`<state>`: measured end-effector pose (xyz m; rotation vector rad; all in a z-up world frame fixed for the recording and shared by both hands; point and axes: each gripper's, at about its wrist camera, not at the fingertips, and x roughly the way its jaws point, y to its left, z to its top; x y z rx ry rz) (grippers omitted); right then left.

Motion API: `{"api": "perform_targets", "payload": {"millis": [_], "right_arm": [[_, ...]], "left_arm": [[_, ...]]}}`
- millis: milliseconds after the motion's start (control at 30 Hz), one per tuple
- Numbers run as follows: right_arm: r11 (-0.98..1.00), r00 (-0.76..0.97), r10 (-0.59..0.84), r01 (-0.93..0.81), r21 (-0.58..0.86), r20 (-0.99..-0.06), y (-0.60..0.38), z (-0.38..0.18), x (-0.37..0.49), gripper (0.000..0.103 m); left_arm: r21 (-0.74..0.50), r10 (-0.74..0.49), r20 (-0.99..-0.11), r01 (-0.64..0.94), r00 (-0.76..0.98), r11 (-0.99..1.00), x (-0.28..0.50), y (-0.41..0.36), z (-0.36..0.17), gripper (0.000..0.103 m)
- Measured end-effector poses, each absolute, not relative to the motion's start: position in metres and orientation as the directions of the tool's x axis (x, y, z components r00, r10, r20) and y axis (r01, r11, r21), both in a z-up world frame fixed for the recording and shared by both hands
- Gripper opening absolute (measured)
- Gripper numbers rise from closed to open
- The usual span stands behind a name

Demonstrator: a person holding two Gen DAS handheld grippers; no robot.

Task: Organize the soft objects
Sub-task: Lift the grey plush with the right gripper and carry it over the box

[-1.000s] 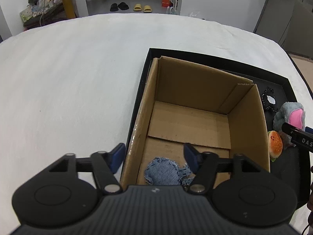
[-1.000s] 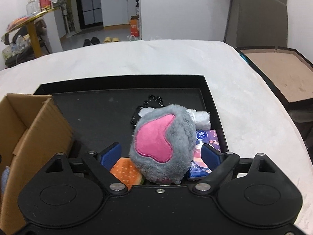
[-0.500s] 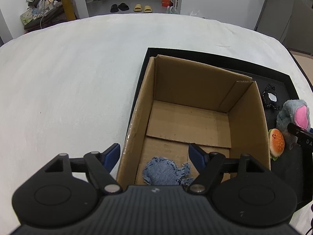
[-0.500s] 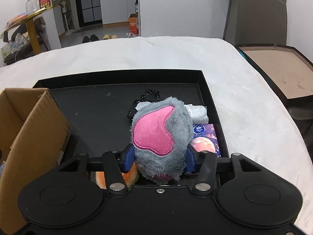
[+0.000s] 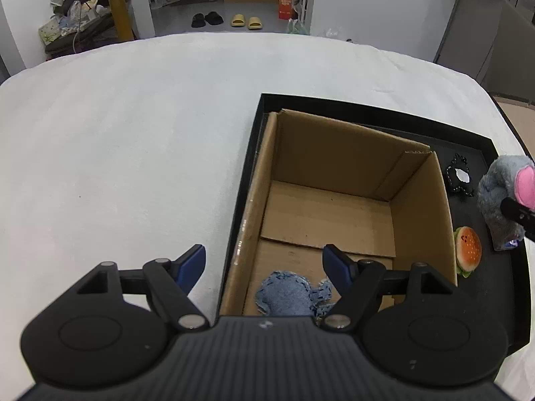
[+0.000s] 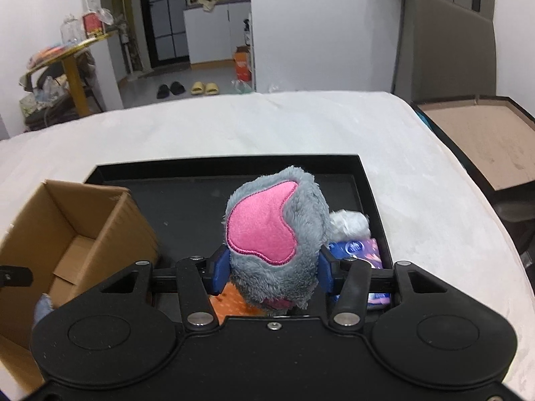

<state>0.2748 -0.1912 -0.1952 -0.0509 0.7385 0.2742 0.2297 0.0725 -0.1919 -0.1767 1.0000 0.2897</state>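
Under our left gripper [image 5: 264,265], spread wide with nothing in it, a denim toy [image 5: 289,295] lies in the cardboard box [image 5: 334,173]. Over right, our right gripper [image 6: 272,272] squeezes the grey plush [image 6: 277,230], above the black tray [image 6: 200,207].

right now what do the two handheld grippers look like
Both match: the left gripper and right gripper have matte black bodies with two round domed housings, black linkage arms with silver pivot screws, and blue pads on the jaws. The left one's centre is ribbed. No cables or sleeves show.

1 cardboard box [image 5: 351,180], 1 black tray [image 6: 187,207], 3 plush toys [image 6: 277,230], 1 tissue pack [image 6: 362,250]
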Motion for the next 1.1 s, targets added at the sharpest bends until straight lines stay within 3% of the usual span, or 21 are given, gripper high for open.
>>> {"api": "perform_targets", "payload": {"millis": [767, 967, 1100], "right_arm": [[0.914, 0.714, 0.372, -0.395, 0.098, -0.593, -0.148, -0.161, 0.263, 0.050], [0.897, 0.694, 0.399, -0.430, 0.100, -0.599, -0.132, -0.159, 0.261, 0.050], [0.885, 0.675, 0.418, -0.455, 0.104, -0.608, -0.122, -0.160, 0.260, 0.050]], "left_arm": [[-0.090, 0.134, -0.817, -0.354, 0.560, 0.931, 0.216, 0.092, -0.182, 0.074], [-0.141, 0.080, -0.825, -0.340, 0.560, 0.930, 0.216, 0.095, -0.189, 0.067], [-0.156, 0.056, -0.824, -0.320, 0.564, 0.934, 0.218, 0.096, -0.192, 0.053]]}}
